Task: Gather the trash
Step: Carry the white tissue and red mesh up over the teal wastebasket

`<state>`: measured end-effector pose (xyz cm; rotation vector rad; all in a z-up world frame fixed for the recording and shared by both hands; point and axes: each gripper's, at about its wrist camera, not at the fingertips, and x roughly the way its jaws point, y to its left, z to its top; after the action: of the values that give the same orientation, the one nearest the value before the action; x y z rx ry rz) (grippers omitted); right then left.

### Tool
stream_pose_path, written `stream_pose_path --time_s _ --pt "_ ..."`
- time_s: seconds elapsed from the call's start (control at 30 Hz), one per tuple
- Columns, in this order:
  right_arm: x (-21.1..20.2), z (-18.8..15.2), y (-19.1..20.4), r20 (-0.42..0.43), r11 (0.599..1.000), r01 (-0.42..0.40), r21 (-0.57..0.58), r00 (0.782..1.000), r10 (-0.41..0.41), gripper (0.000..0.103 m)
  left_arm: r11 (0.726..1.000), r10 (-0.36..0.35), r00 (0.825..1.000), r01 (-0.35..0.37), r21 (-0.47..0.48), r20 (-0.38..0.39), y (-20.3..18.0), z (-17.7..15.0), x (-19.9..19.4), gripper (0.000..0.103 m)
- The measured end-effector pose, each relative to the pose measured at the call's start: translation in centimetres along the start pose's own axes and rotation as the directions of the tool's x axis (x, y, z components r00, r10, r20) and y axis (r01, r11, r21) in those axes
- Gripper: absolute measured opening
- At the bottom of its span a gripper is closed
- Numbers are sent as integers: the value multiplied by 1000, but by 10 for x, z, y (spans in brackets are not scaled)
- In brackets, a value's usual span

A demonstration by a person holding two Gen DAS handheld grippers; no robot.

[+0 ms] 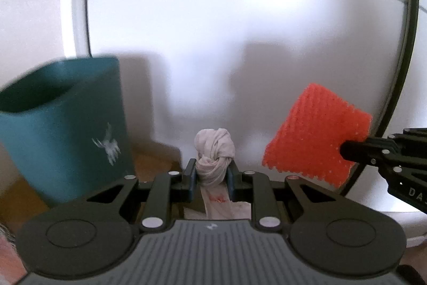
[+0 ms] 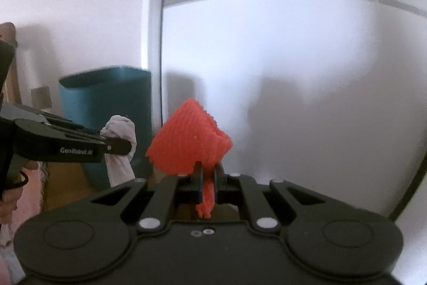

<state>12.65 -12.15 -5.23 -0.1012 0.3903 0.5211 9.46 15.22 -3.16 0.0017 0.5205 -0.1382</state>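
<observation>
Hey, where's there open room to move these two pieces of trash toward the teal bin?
The mouth of the teal bin looks open from the left wrist view. Bare space lies between the bin and the white wall panel. It is crowded between the knotted white bag and the red foam net.

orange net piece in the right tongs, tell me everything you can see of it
The orange net piece looks like soft foam mesh with an open knit-like weave, bent into a peaked fold. The right tongs are shut on its lower edge, a short tail hanging behind the pads. It is held in the air before a white wall, touching nothing else.
</observation>
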Motion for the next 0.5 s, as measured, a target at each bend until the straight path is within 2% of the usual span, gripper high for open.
stream_pose_path --time_s 0.13,0.27,0.5 --pt "-6 27 14 68 999 -18 -40 997 21 5 999 38 997 -39 9 65 10 22 -25 21" --pt "-11 58 26 125 997 -29 -74 991 38 5 996 84 987 -85 3 137 26 45 -49 21" --pt "6 103 51 173 992 -53 -117 982 73 5 981 191 951 -196 -4 241 61 84 -83 21"
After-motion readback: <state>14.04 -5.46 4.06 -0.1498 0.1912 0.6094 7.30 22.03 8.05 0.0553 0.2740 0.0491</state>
